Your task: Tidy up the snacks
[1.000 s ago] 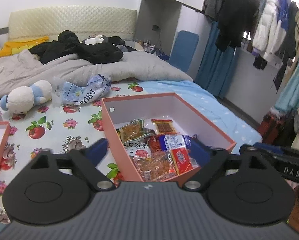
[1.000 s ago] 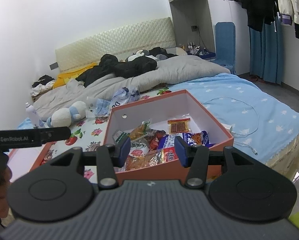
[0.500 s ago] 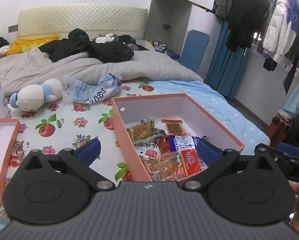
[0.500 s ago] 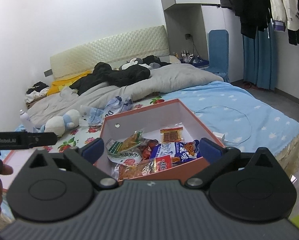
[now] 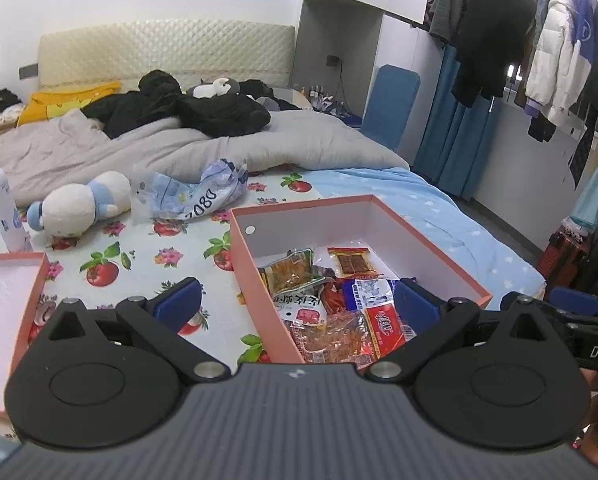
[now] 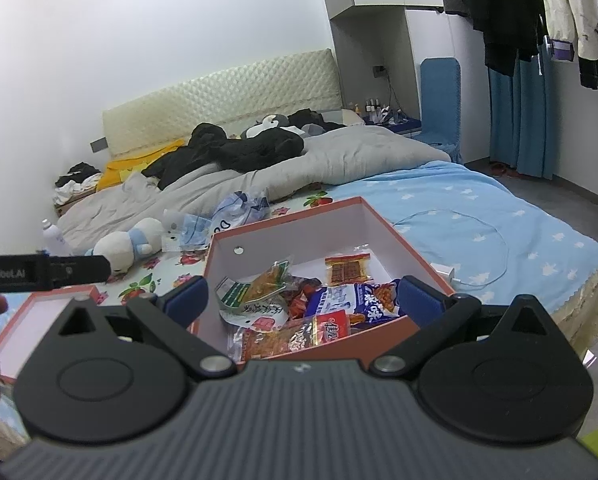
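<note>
Both grippers' fingers (image 5: pixel 179 304) (image 6: pixel 187 296) spread wide, empty, crumpled bag (image 5: pixel 203 196) reading "D80Z"

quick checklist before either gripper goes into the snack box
1. Right gripper open, nothing between its fingers: ok; its jaws have just been opening.
2. Left gripper open, nothing held: ok.
3. Box open-topped, lid lying apart beside it: ok.
4. Snacks heaped and overlapping, so no single packet is separated: not ok.
5. Top packet reachable, red packet by the near wall: ok.
6. Where the snacks should go: cannot tell.
</note>
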The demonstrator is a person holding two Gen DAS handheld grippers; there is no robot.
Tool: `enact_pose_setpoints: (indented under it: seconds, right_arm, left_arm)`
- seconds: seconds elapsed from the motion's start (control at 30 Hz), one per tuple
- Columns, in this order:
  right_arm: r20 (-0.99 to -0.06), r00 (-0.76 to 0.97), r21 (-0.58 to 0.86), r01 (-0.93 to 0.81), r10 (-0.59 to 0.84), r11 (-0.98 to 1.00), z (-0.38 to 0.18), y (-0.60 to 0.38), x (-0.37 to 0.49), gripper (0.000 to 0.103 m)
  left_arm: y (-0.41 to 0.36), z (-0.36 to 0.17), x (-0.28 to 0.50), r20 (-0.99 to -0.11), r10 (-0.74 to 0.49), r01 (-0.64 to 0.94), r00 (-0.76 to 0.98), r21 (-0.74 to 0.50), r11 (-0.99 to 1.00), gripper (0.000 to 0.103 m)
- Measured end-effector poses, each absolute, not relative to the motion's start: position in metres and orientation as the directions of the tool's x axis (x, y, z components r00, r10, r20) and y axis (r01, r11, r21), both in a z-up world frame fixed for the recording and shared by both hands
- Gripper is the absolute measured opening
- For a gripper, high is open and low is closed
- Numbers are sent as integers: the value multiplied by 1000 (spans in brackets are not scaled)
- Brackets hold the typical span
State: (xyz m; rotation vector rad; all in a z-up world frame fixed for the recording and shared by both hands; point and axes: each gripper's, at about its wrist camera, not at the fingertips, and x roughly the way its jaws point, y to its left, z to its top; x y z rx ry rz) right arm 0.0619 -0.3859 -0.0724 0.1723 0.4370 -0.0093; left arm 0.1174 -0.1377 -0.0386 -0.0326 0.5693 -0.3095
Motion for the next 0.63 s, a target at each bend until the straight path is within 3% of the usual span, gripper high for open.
enact_pose_setpoints:
  seconds: [0.63]
  right_arm:
    - [-434, 901, 170, 49, 30, 984, -74, -383, 61, 103]
  left_arm:
    - [-132, -42, 115, -532, -304, 274, 790, -136, 952, 103]
